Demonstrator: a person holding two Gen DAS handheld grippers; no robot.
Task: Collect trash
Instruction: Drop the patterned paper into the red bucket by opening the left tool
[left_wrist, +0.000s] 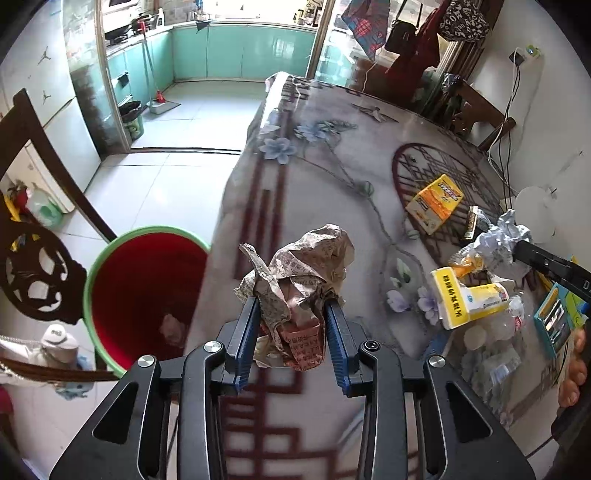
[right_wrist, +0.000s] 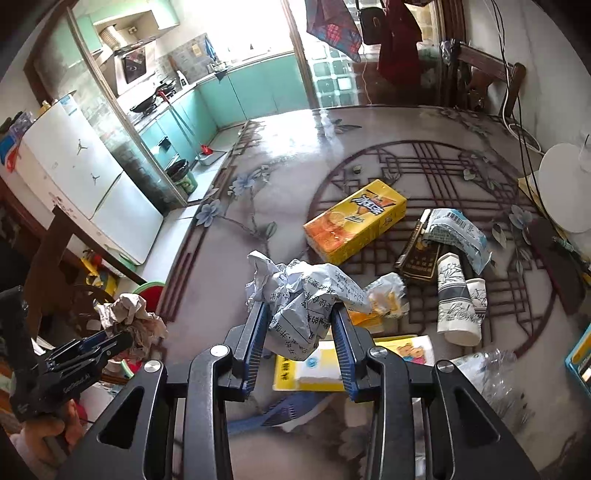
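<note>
Sunlit kitchen (left_wrist: 221, 48), teal cabinets (left_wrist: 243, 51)

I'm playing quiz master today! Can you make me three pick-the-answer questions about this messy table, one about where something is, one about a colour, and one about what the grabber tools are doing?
1. Where is the trash bin?
A. on the table
B. on the floor beside the table
C. on a chair

2. What colour is the bin inside?
A. blue
B. yellow
C. red

3. What is the left tool doing?
A. squeezing a brownish crumpled paper
B. open and holding nothing
C. holding a cup

Answers:
1 B, it stands on the tiles by the table's edge.
2 C, red inside with a green rim.
3 A, the paper sits pinched between both pads; the right tool likewise grips a white crumpled paper.
</note>
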